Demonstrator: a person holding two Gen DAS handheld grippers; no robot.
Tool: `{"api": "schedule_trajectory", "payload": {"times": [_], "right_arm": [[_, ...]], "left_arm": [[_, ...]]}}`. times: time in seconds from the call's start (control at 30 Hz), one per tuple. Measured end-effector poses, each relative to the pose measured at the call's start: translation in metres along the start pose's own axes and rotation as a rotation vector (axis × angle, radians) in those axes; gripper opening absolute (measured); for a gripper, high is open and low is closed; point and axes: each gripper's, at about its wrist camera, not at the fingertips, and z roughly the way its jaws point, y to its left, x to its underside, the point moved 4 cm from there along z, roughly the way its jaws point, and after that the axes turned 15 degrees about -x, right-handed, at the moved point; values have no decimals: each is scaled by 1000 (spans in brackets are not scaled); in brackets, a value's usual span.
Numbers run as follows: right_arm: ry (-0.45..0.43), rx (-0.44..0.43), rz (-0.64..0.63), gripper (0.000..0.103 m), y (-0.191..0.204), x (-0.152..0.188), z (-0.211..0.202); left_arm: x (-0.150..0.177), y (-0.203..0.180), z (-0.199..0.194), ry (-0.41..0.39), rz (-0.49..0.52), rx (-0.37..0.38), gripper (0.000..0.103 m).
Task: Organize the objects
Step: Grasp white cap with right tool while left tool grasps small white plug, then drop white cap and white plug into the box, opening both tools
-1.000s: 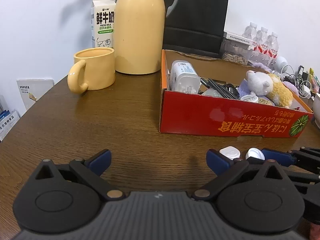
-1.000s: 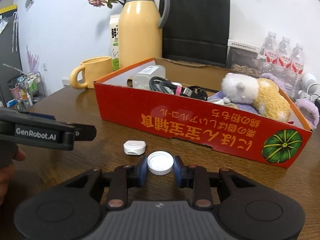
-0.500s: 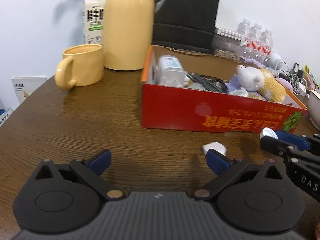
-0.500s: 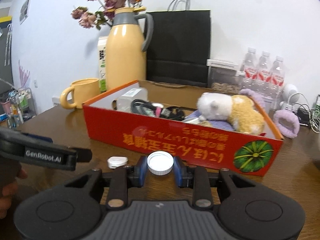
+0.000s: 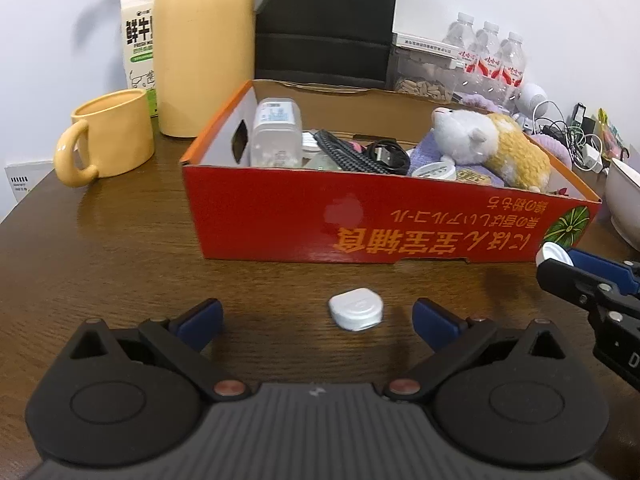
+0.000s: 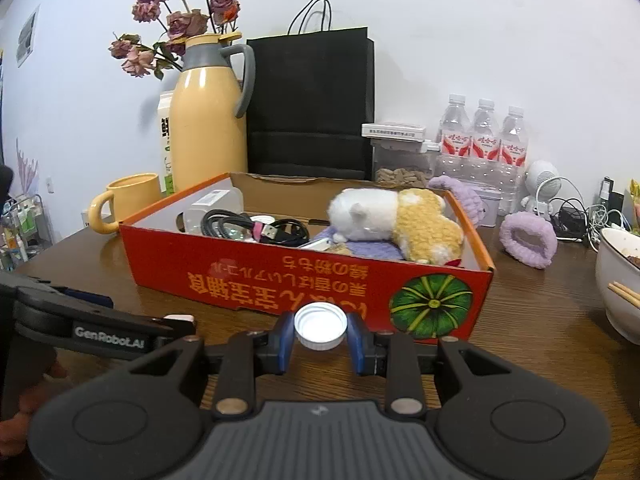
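two small white pieces matter: the right gripper (image 6: 320, 340) clamps a round white plastic cap (image 6: 320, 326) before the red cardboard box (image 6: 304, 280), while the flat white rounded lid (image 5: 355, 309) lies on the wooden table (image 5: 120, 260) just ahead, between the left gripper (image 5: 316, 318)'s spread fingers, the nearer tool.

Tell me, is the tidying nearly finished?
Nearly, it seems. The red box already holds a plush toy, cables and a white container. The right gripper is shut on a white bottle cap, not yet in the box. A small white case lies on the table between the fingers of the open left gripper, waiting its turn.
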Motion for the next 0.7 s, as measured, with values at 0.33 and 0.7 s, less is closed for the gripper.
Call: {"api": "schedule_trajectory", "payload": {"times": [0.33, 0.7], "right_arm": [[-9, -17, -13, 27, 2, 1, -6], [-31, -19, -27, 27, 6, -1, -8]], "left_arm": [[-1, -15, -5, -33, 41, 30, 30], [-9, -4, -31, -120, -13, 48, 29]]}}
